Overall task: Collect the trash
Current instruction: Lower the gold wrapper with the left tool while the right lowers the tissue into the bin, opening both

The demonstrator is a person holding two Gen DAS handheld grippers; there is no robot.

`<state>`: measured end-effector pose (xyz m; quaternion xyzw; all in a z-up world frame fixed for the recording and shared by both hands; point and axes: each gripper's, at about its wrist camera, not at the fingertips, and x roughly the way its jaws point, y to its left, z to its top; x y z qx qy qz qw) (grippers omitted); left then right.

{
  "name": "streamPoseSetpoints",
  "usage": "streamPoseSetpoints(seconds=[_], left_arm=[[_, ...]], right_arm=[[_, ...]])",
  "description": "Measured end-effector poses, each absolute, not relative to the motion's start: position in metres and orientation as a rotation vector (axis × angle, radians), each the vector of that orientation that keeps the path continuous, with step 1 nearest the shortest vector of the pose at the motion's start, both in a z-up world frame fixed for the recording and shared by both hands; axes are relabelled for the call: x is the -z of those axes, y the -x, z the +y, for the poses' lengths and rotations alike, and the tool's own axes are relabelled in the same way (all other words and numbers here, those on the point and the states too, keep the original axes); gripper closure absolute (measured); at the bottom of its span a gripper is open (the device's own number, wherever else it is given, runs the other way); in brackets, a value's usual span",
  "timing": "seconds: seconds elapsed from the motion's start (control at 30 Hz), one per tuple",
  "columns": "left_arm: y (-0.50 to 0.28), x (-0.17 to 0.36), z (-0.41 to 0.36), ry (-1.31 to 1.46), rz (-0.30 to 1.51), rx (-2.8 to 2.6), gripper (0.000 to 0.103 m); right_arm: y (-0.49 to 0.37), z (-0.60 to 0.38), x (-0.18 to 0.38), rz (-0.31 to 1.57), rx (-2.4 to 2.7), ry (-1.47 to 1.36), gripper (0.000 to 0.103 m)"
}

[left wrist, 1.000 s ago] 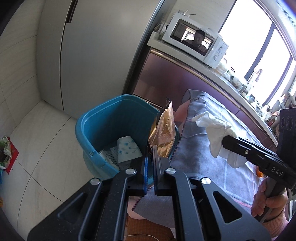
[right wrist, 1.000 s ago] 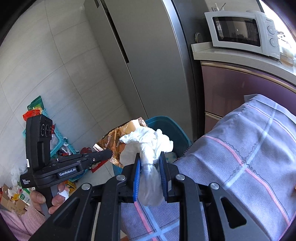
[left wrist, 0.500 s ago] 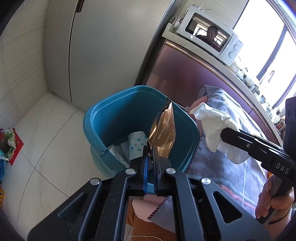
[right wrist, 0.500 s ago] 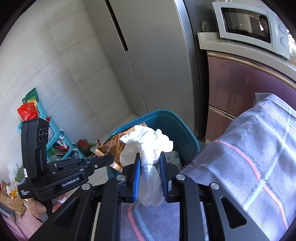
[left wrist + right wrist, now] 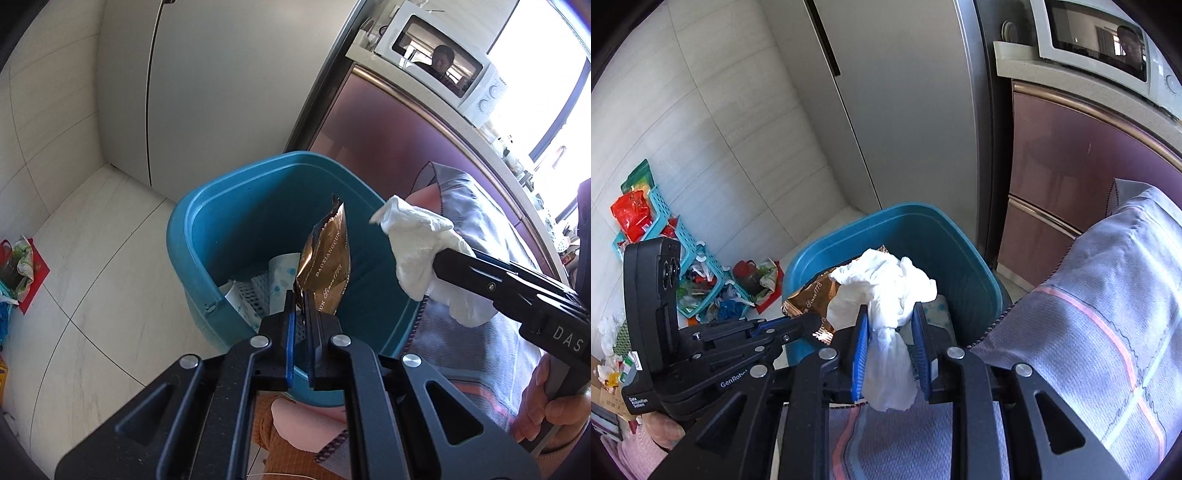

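Your left gripper point(image 5: 301, 295) is clamped tight on the bottom edge of the gold snack wrapper point(image 5: 327, 266), and the wrapper stands up right over the open mouth of the blue bin point(image 5: 192, 236). Your right gripper point(image 5: 890, 314) has the white crumpled tissue point(image 5: 882, 284) between its blue pads point(image 5: 862, 343), and its jaws have just been easing apart: in the right wrist view there's a gap on both sides of the tissue's lower part, so it sits loose in there rather than squeezed. The tissue is at the bin's rim, on the side toward the grey cloth point(image 5: 1089, 332). Down inside the bin you've already got a white cup with blue dots point(image 5: 279, 273).
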<state>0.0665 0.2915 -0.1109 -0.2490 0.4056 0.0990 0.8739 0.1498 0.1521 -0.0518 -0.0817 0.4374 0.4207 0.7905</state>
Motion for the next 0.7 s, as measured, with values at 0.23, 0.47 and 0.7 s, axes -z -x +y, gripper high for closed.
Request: streamPoseSetpoints(seconds=[0.23,0.47,0.7], left_arm=[[-0.078,0.123,0.292,0.537,0.868,-0.197,0.098],[-0.082,0.126,0.291,0.545,0.864,-0.194,0.097],[-0.074,0.112,0.285,0.518,0.825,-0.181,0.09]], right_arm=[[-0.162,0.159,0.058,0.979,-0.891,0.182,0.076],[-0.171,0.157,0.06,1.004,-0.884,0.153,0.07],[-0.167,0.142,0.055,0.985,-0.886,0.111,0.069]])
